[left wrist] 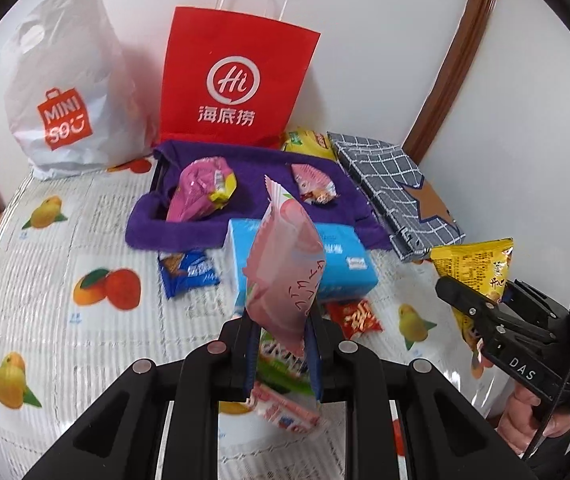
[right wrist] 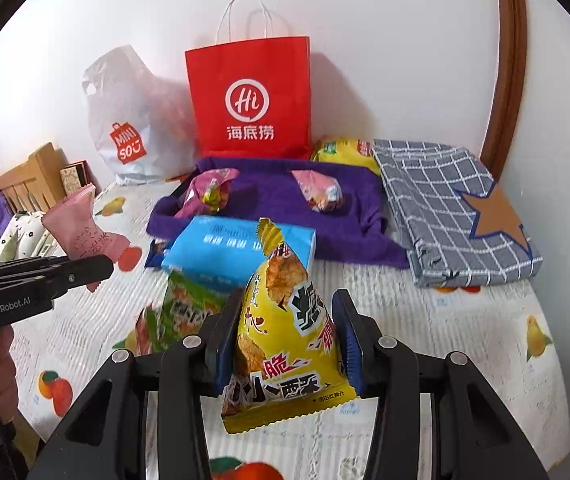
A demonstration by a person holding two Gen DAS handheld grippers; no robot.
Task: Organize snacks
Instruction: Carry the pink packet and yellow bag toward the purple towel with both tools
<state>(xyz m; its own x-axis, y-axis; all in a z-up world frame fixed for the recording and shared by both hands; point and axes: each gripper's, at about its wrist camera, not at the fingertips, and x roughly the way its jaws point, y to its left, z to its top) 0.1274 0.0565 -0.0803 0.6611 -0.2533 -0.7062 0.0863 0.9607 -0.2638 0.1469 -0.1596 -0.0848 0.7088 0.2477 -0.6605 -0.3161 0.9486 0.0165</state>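
A pink packet is pinched in the left claw, a yellow packet in the right claw, both held above the counter's near edge. Each is best carried over the blue box and released low onto the purple tray at the far edge, clear of the snacks already there.

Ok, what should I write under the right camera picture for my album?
Right gripper squeezes a yellow snack bag above the fruit-print mat, facing the purple tray.
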